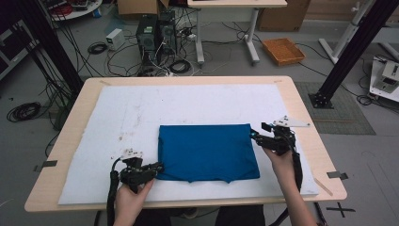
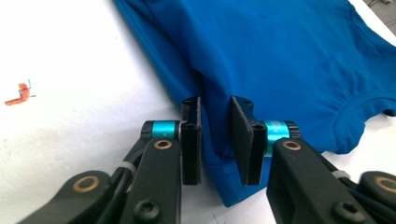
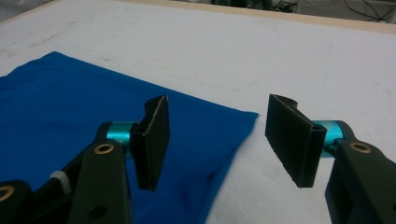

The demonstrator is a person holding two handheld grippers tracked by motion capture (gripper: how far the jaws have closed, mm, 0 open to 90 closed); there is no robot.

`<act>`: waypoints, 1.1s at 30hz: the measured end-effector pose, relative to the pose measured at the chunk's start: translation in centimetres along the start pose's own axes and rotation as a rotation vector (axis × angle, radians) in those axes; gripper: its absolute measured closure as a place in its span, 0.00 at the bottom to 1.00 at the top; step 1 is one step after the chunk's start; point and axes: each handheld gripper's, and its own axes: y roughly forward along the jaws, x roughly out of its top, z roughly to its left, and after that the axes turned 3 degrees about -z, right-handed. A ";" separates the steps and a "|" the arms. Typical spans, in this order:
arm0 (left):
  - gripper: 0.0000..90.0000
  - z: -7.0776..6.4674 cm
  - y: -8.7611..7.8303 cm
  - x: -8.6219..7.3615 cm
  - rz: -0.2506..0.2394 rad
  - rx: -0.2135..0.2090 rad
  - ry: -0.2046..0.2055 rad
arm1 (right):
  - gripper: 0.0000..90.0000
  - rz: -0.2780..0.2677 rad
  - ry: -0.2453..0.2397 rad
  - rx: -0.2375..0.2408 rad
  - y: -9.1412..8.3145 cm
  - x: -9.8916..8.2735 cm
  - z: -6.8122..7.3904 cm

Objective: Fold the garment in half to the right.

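Note:
A folded blue cloth (image 1: 207,151) lies flat on the white mat (image 1: 141,108), slightly right of the middle. My left gripper (image 1: 160,167) is at the cloth's near left corner. In the left gripper view its jaws (image 2: 215,140) stand narrow, with a raised fold of the blue cloth (image 2: 280,60) pinched between the pads. My right gripper (image 1: 256,134) sits at the cloth's far right corner. In the right gripper view it (image 3: 224,135) is wide open, and the corner of the cloth (image 3: 60,107) lies on the mat below the gap, untouched.
The mat covers most of a pale wooden table (image 1: 301,108). Bare mat stretches behind and to the left of the cloth. Beyond the table, the floor holds cables, computer cases (image 1: 155,33) and an orange tray (image 1: 283,51).

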 end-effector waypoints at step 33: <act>0.89 -0.1 0.0 -0.1 -0.005 0.013 0.003 | 0.61 0.226 -0.089 0.282 20.0 7.1 17.8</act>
